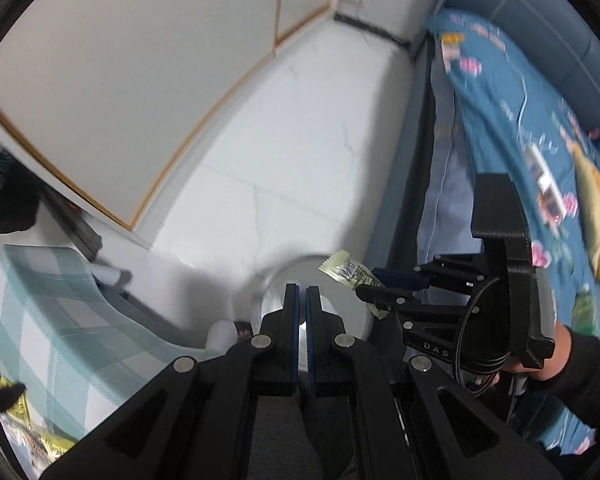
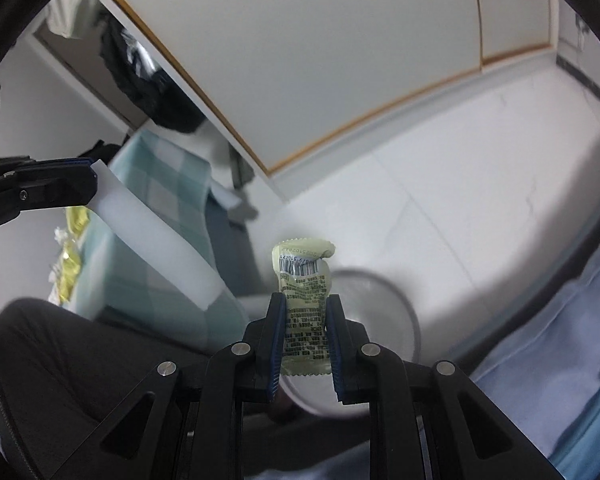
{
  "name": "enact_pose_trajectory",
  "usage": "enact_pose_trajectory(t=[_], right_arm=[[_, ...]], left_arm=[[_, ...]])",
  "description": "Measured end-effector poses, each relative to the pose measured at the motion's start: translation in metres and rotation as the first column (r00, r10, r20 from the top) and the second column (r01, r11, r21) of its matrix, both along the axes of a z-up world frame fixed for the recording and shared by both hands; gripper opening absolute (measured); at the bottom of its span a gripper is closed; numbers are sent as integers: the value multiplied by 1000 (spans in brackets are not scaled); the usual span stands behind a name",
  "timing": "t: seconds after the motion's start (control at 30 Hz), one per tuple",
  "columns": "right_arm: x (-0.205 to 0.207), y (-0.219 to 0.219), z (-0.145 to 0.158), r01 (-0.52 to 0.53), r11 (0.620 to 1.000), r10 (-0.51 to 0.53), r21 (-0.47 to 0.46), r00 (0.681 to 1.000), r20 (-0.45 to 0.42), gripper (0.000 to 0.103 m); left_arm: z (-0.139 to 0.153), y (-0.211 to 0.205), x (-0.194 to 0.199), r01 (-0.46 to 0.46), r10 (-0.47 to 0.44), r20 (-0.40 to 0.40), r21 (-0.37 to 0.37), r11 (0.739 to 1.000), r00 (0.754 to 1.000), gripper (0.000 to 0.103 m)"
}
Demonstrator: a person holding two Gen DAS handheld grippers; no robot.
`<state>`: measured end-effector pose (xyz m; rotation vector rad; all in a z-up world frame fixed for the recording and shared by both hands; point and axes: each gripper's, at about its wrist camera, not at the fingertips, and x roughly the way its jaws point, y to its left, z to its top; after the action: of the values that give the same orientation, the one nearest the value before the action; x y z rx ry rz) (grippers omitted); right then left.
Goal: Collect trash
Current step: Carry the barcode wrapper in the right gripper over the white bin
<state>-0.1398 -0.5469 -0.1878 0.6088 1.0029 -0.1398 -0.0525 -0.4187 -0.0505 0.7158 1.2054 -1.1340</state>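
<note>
My right gripper is shut on a pale green snack wrapper with a barcode, which stands up between its blue pads. The left wrist view shows the same wrapper in the right gripper, just above a round pale bin. My left gripper is shut on a white paper strip seen edge-on. From the right wrist view, the strip hangs down to the right from the left gripper. The bin's rim lies below both grippers on the floor.
A low table with a teal checked cloth stands left of the bin, with yellow wrappers on it. A bed with a blue patterned cover runs along the right. White wardrobe doors are behind. A person's dark trouser leg is near.
</note>
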Motion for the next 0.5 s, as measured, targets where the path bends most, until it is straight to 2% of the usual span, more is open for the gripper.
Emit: enact_pose_trajectory(t=[0.13, 0.3, 0.5], right_arm=[[-3, 2, -18, -2, 999, 3, 34, 999, -37, 19], [-8, 1, -28, 20, 998, -16, 55, 998, -68, 19], [-12, 1, -48, 27, 995, -16, 95, 993, -115, 19]], left_arm=[[-24, -9, -9, 64, -63, -24, 83, 994, 998, 0], [-46, -17, -10, 98, -87, -74, 150, 984, 993, 0], [-60, -27, -15, 128, -111, -96, 190, 973, 989, 0]])
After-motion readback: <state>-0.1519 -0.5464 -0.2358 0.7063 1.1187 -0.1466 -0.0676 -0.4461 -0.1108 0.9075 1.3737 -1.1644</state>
